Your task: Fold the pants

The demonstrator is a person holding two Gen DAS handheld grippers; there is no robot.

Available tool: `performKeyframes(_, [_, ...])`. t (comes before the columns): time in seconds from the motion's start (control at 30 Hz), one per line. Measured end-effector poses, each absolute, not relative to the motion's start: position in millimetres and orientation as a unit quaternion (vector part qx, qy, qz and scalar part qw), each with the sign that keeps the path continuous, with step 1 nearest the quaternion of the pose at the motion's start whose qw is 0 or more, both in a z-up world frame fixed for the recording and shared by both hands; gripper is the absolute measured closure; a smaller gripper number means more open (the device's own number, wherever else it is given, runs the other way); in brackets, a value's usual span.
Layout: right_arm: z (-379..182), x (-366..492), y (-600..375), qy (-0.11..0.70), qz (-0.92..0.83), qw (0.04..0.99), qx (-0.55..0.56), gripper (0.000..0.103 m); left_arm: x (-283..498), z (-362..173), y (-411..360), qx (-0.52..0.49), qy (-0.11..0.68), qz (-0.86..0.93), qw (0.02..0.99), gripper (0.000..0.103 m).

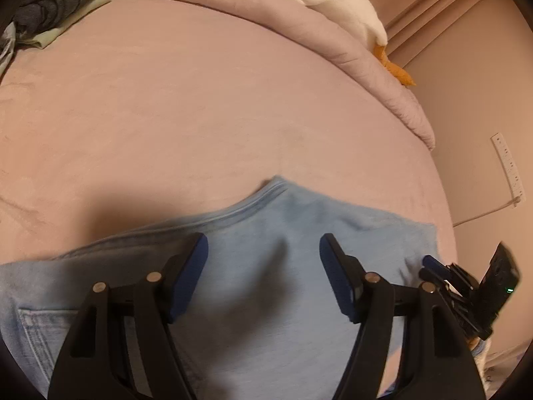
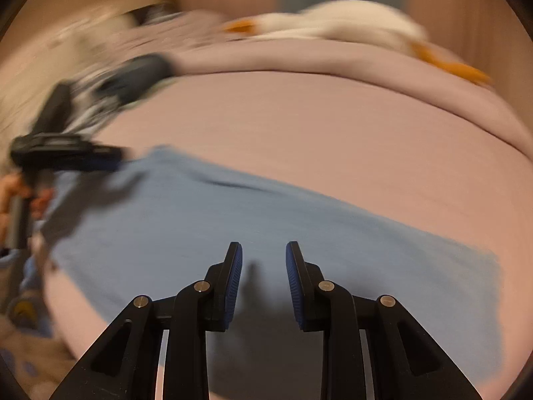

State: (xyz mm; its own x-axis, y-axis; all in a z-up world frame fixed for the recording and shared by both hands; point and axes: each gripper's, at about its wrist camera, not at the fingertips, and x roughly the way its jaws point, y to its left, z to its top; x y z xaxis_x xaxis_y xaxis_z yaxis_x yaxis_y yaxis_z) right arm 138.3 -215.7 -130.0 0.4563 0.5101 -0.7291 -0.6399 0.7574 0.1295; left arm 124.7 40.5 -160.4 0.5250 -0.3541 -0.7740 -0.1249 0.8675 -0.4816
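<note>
Left wrist view: the left gripper (image 1: 263, 266) hangs over the pants (image 1: 266, 233) with its jaws spread wide and nothing between them. The pants — light blue denim, a back pocket showing at the lower left — lie flat on the bed (image 1: 200, 100) near its front edge, toward the right side. The right gripper (image 2: 264, 280) is partly open, also empty, above the narrower leg end; its view is smeared with motion. In the left view it shows at the pants' right edge, close to the bed's side.

The risk, as I judge it, is a shallow pinch: a jaw that takes only the top layer would pull the stack apart. The pants also lie close to the bed's edge — a hard tug could drag them off.
</note>
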Motion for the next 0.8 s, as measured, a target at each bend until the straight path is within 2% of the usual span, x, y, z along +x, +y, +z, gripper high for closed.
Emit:
performKeyframes(0.07, [-134, 140, -176, 0.397, 0.387, 0.827, -0.093, 0.077, 123, -164, 41, -0.230, 0.485, -0.053, 0.842, 0.048])
performKeyframes(0.13, [-139, 145, -139, 0.405, 0.432, 0.799, -0.104, 0.077, 126, -168, 42, -0.222, 0.489, -0.046, 0.842, 0.052])
performKeyframes(0.23, [-163, 163, -96, 0.425, 0.427, 0.782, -0.157, 0.079, 128, -173, 50, -0.225, 0.488, -0.047, 0.842, 0.052])
performKeyframes(0.33, [-164, 200, -96, 0.432, 0.394, 0.804, -0.105, 0.095, 132, -176, 53, -0.225, 0.486, -0.054, 0.843, 0.052])
performKeyframes(0.43, [-151, 222, -101, 0.426, 0.359, 0.827, -0.074, 0.096, 130, -177, 59, -0.233, 0.481, -0.067, 0.843, 0.052])
performKeyframes(0.53, [-134, 217, -99, 0.404, 0.374, 0.831, -0.073, 0.093, 128, -176, 62, -0.240, 0.481, -0.074, 0.840, 0.052])
performKeyframes(0.6, [-135, 214, -88, 0.423, 0.412, 0.805, -0.063, 0.073, 126, -175, 62, -0.239, 0.481, -0.076, 0.840, 0.052])
performKeyframes(0.63, [-138, 214, -83, 0.433, 0.422, 0.793, -0.069, 0.058, 128, -175, 61, -0.237, 0.481, -0.077, 0.841, 0.052])
performKeyframes(0.77, [-152, 204, -59, 0.446, 0.427, 0.775, -0.136, 0.057, 127, -176, 59, -0.229, 0.478, -0.079, 0.844, 0.052])
performKeyframes(0.8, [-152, 203, -50, 0.446, 0.428, 0.773, -0.144, 0.063, 126, -176, 59, -0.228, 0.478, -0.079, 0.845, 0.052])
